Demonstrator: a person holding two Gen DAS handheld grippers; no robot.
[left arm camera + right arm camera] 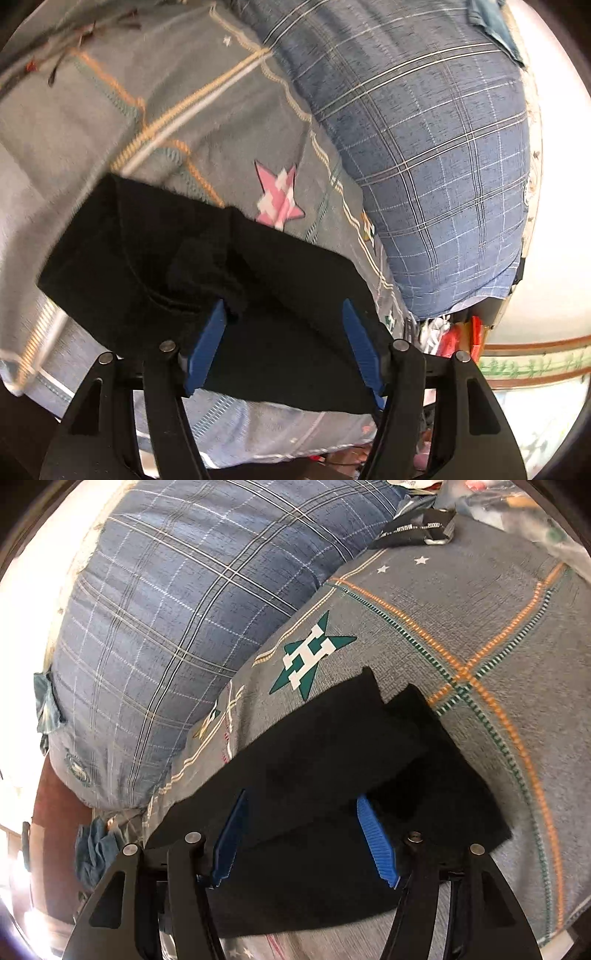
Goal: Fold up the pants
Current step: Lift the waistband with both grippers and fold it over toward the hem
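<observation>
Blue ribbed pads (376, 843) apart, black pants (332, 757) — soft folds

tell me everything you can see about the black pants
The pants are plain black, of soft matte cloth, folded into a flat layered bundle. In the right wrist view two leg ends overlap unevenly at the far edge. They lie on a grey star-print blanket beside a blue plaid pillow. Both tools' blue pads stand apart over the cloth, not pinching it.

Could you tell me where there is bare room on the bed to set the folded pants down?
Bare grey bedspread lies between the black pants and the blue plaid pillow, around the green star and pink star. Near the far black strap it is cluttered.
</observation>
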